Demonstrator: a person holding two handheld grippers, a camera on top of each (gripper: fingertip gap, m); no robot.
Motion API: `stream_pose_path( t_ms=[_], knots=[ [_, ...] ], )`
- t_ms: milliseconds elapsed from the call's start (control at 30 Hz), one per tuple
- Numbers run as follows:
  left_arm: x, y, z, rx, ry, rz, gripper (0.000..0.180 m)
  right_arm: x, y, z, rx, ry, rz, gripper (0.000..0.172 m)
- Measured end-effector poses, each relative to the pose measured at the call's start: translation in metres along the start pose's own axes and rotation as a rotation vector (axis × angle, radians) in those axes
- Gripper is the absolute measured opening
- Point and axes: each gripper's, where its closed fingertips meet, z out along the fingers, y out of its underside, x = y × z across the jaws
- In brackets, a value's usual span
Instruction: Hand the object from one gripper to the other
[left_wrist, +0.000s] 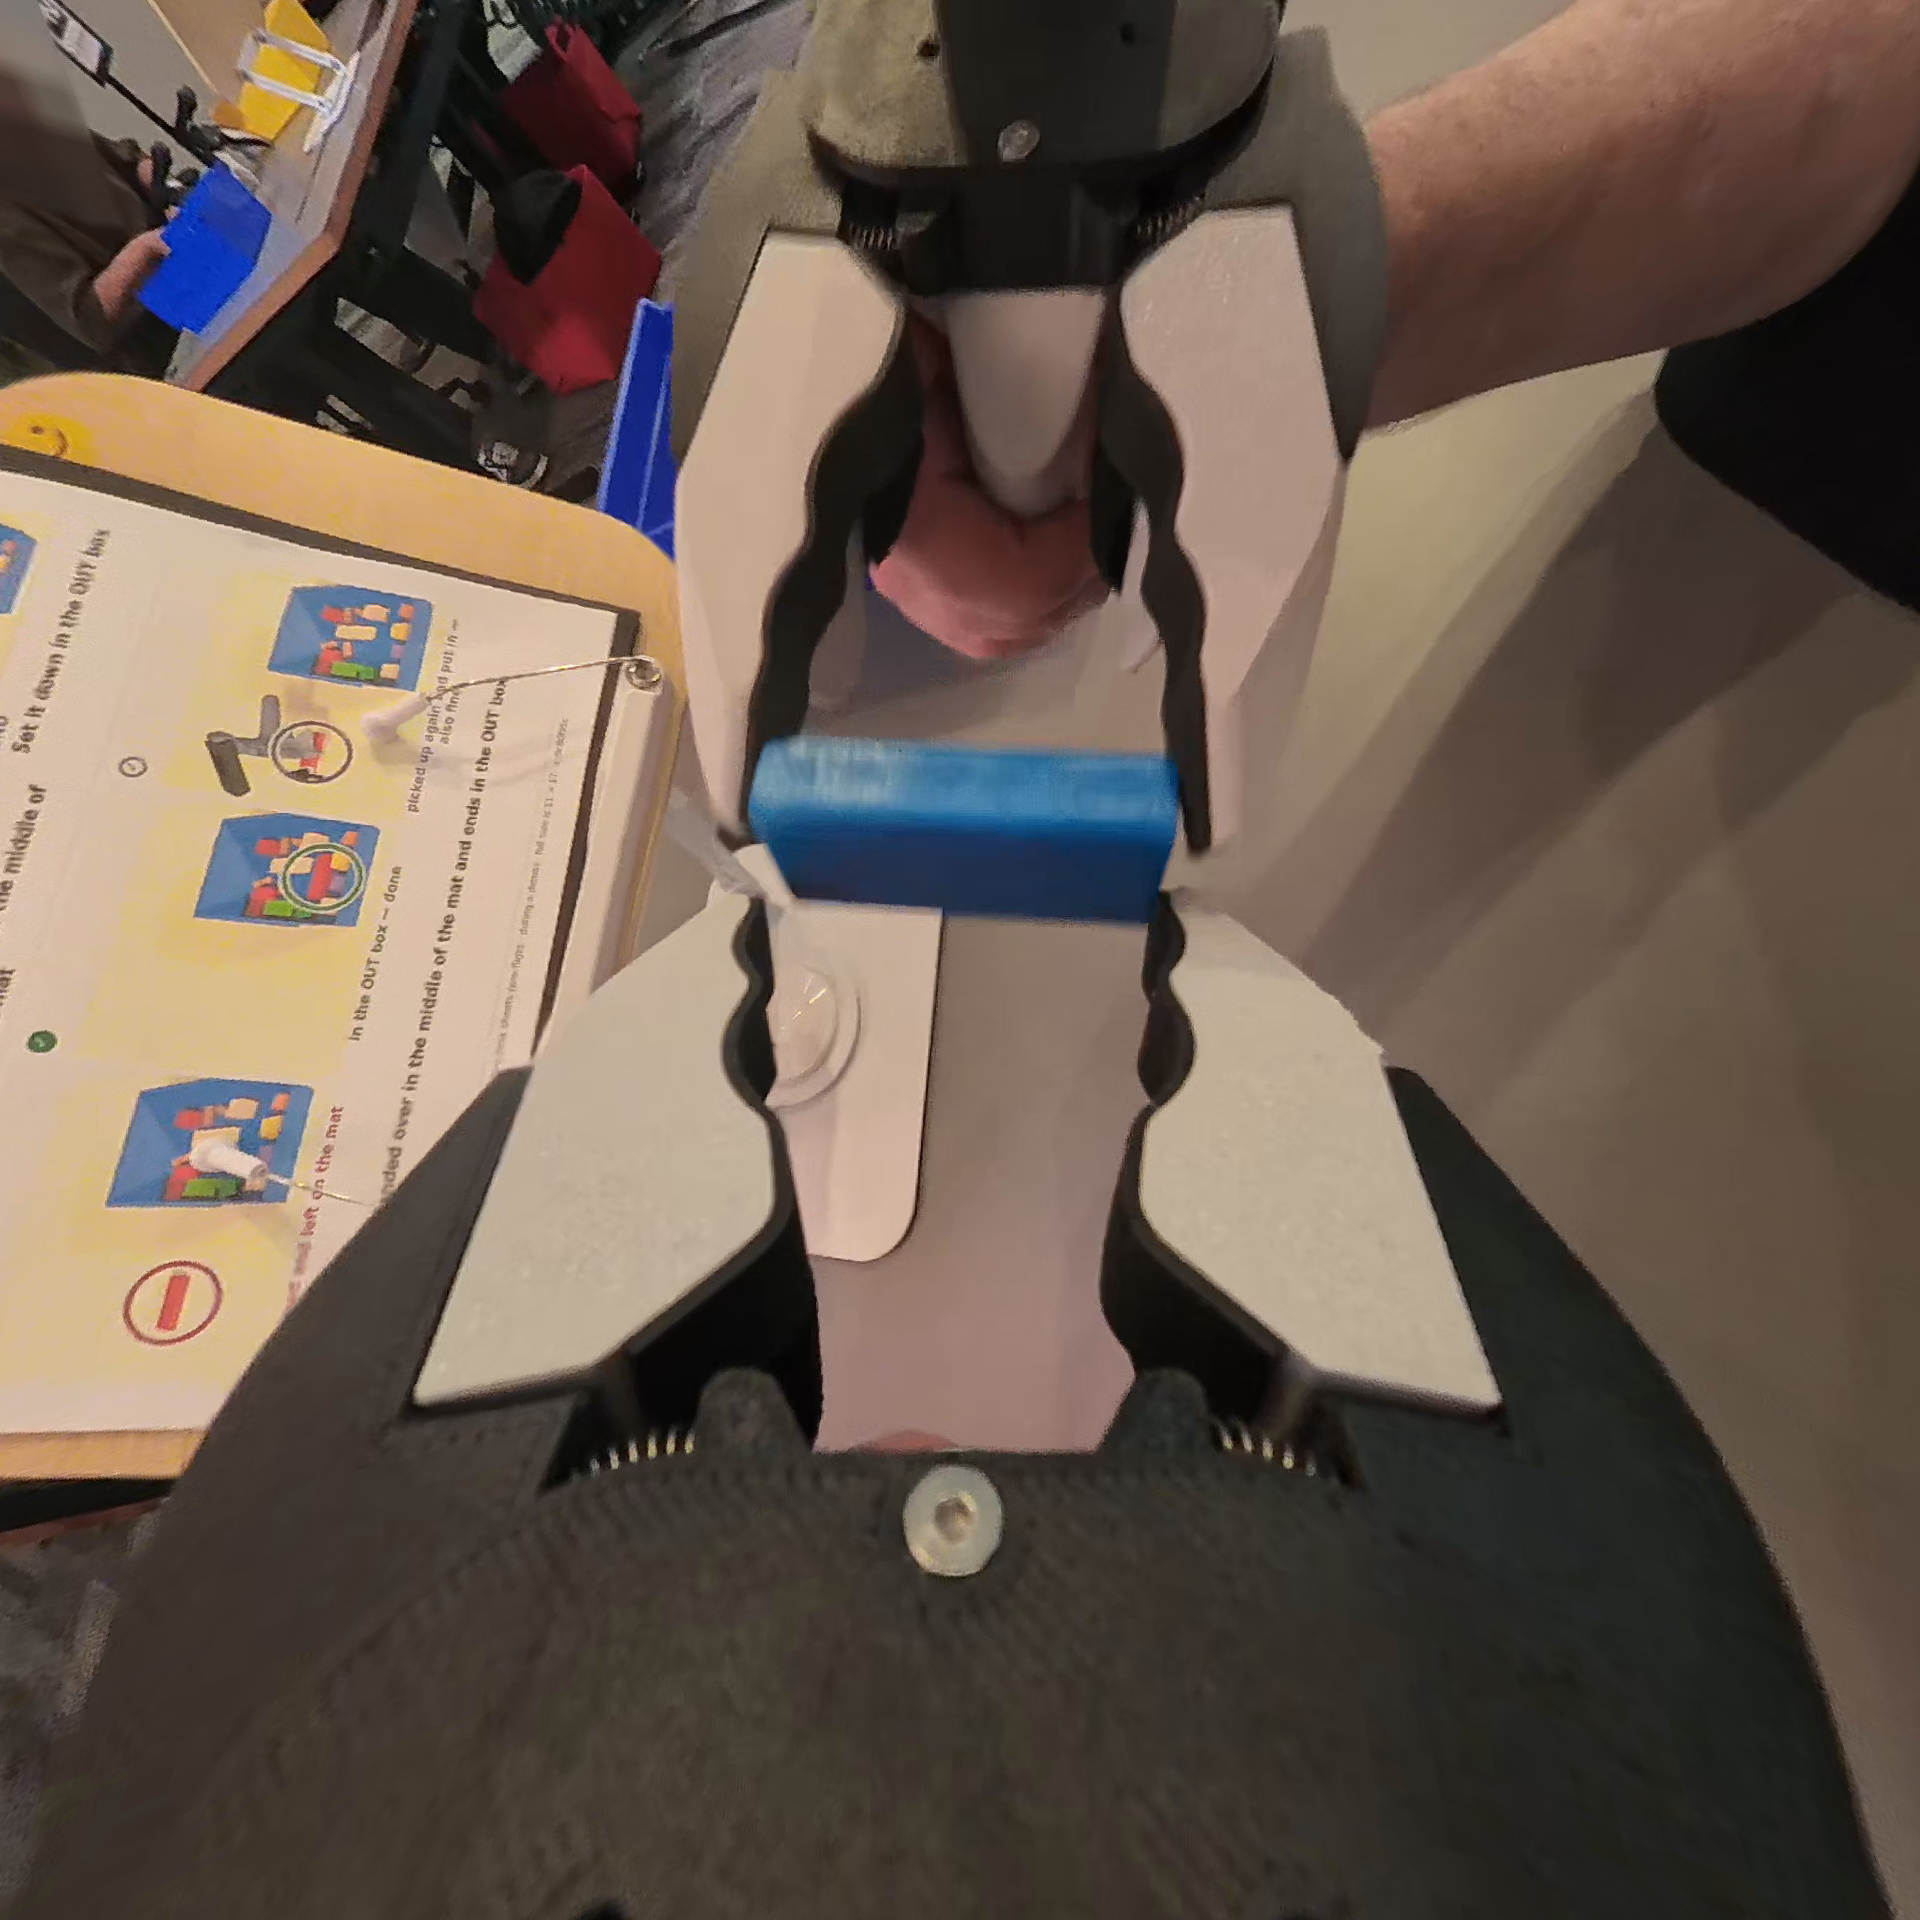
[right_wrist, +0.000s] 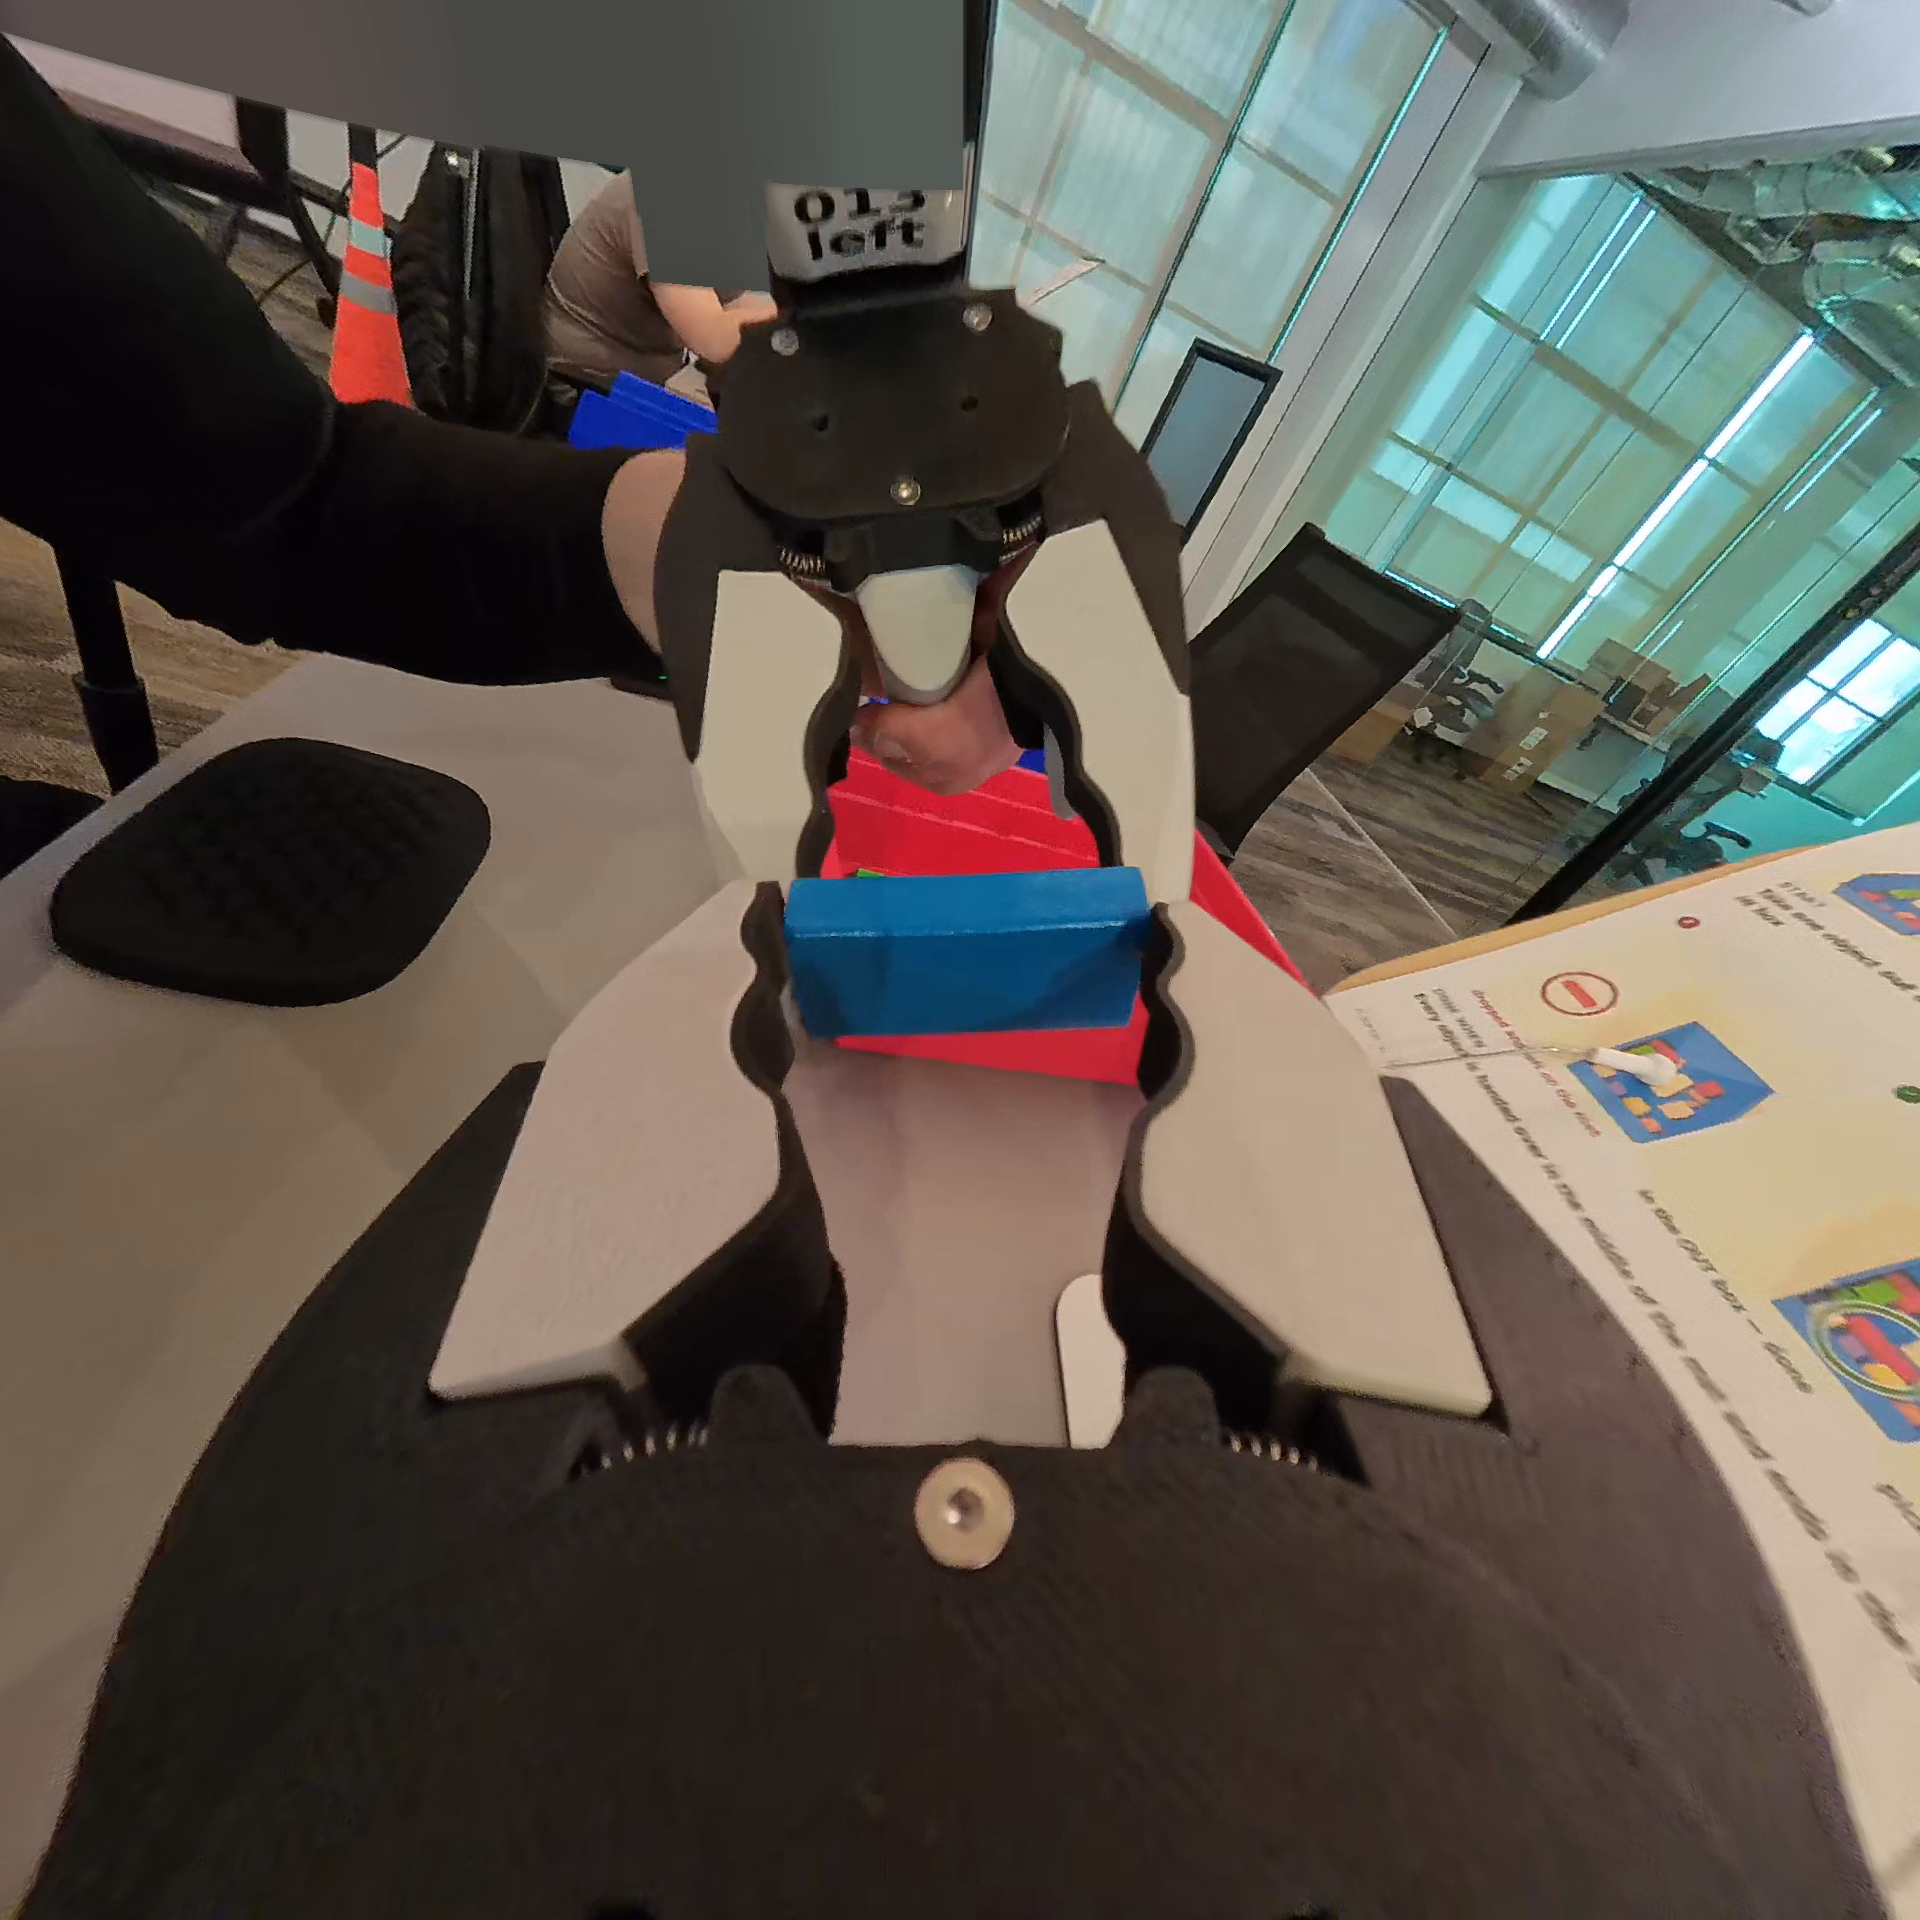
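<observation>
Left wrist view: the left gripper (left_wrist: 956, 914) reaches up from below, its tongs set about a block's length apart. The blue block (left_wrist: 966, 831) lies crosswise just past their tips, in the air over a grey surface (left_wrist: 1558, 935). The tips come to the block's near edge, but I cannot tell whether the pads press on it. The right gripper (left_wrist: 971, 826) comes down from the top, held on a bare forearm (left_wrist: 1610, 229). One of its dark pads (left_wrist: 774, 707) sits against each short end of the block, so it is clamped on the block. A printed sheet (left_wrist: 312, 883) lies on a wooden table (left_wrist: 644, 582) at the left, and a blue bin (left_wrist: 203, 255) stands farther back.

Right wrist view: the right gripper (right_wrist: 961, 909) fills the lower half. The block (right_wrist: 966, 956) sits between its fingertips, with a pad tight on each end. The left gripper (right_wrist: 987, 878) faces it from above, on an arm in a black sleeve (right_wrist: 312, 520). Its tips meet the block's far edge, and contact there is unclear. A red bin (right_wrist: 935, 821) lies behind the block. A black pad (right_wrist: 270, 862) rests on the grey surface (right_wrist: 260, 1143) at the left, and the sheet (right_wrist: 1662, 1091) is at the right. A cone (right_wrist: 369, 301) stands in the background.
</observation>
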Motion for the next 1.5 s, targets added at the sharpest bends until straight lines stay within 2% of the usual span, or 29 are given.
stream_pose_path(
  t_ms=[33, 100, 167, 267, 333, 400, 467, 600, 767, 933, 1500],
  knots=[
    [-0.002, 0.002, -0.002, -0.005, -0.003, -0.012, 0.068, 0.004, -0.003, -0.010, -0.003, 0.009, -0.004, 0.064],
    [-0.002, 0.008, -0.005, -0.019, 0.021, -0.050, 0.062, 0.015, -0.002, -0.040, -0.073, 0.043, -0.036, 0.064],
    [-0.004, 0.014, -0.010, -0.002, 0.017, -0.065, 0.044, 0.033, 0.010, -0.081, -0.216, 0.092, -0.073, 0.064],
    [-0.003, 0.026, -0.016, 0.009, 0.012, -0.100, 0.013, 0.062, 0.063, -0.161, -0.619, 0.146, -0.118, 0.064],
    [-0.004, 0.036, -0.017, -0.003, 0.001, -0.118, 0.002, 0.079, 0.107, -0.224, -0.931, 0.154, -0.121, 0.064],
    [-0.004, 0.041, -0.017, 0.012, -0.008, -0.144, 0.000, 0.087, 0.147, -0.281, -1.170, 0.120, -0.071, 0.064],
    [-0.004, 0.042, -0.017, 0.024, -0.003, -0.170, 0.000, 0.091, 0.183, -0.325, -1.337, 0.073, -0.009, 0.064],
    [-0.005, 0.046, -0.012, 0.012, -0.008, -0.176, 0.000, 0.088, 0.241, -0.380, -1.573, -0.036, 0.082, 0.064],
    [-0.001, 0.051, -0.005, -0.013, 0.011, -0.175, 0.000, 0.085, 0.287, -0.407, -1.698, -0.140, 0.147, 0.064],
    [0.002, 0.057, -0.001, -0.035, 0.024, -0.174, 0.000, 0.081, 0.311, -0.415, -1.747, -0.224, 0.179, 0.065],
    [0.008, 0.064, 0.003, -0.045, 0.050, -0.180, 0.001, 0.072, 0.332, -0.415, -1.794, -0.362, 0.234, 0.065]
  ],
)
